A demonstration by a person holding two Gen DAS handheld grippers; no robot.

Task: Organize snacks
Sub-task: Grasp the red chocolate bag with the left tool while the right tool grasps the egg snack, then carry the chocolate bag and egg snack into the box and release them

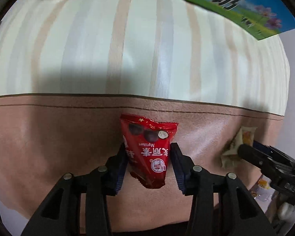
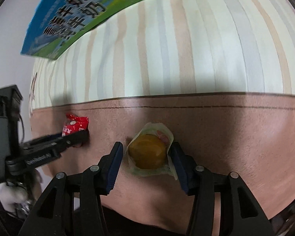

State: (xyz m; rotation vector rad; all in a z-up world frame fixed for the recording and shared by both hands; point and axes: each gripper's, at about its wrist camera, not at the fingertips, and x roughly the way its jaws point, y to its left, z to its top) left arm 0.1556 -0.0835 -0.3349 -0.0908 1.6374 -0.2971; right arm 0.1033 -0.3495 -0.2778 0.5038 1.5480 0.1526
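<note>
The small red foil packet of chocolate balls (image 1: 150, 153) lies on the brown leather-like part of the desk (image 1: 49, 137), below the striped cloth. I judge it light, crinkly and a little slippery — best taken across its middle, where the filling gives some body. The left tongs (image 1: 148, 163) are clenched on it there, both blue pads at its sides. The clear plastic wrapper with a round yellow cake (image 2: 148, 153) lies on the same brown surface, well apart from the red packet. It looks soft and easy to crush, so a gentle hold across the sides is wise. The right tongs (image 2: 147, 165) stand around it; one pad touches the wrapper's edge, the other shows a gap — not yet gripping.
</note>
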